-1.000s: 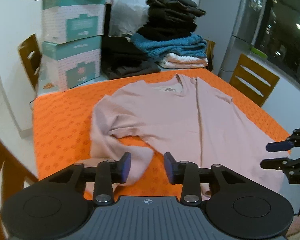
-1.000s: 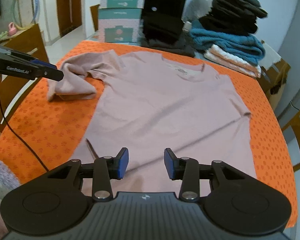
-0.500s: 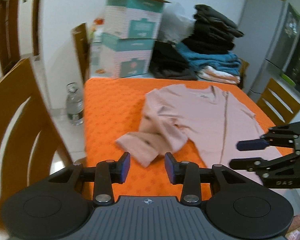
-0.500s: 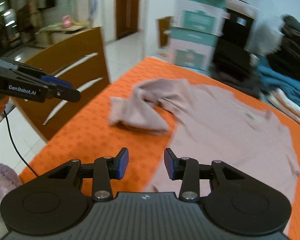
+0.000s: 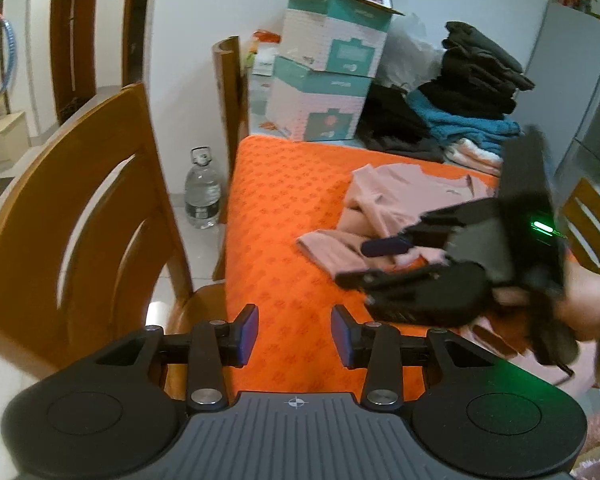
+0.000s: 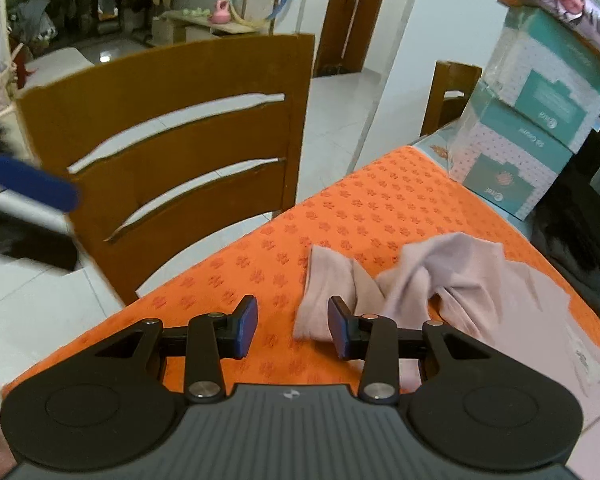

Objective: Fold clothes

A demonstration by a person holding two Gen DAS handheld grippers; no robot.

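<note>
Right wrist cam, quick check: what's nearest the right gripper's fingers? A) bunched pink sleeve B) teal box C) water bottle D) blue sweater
A: the right gripper is open, with the bunched pink sleeve lying on the orange tablecloth just ahead of its right-hand finger.

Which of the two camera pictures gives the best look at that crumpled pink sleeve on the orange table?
The right wrist view. There the pink sleeve lies close and unobstructed just ahead of the open right gripper, its folds clear. In the left wrist view the sleeve is farther off, blurred, and partly hidden behind the right gripper.
</note>
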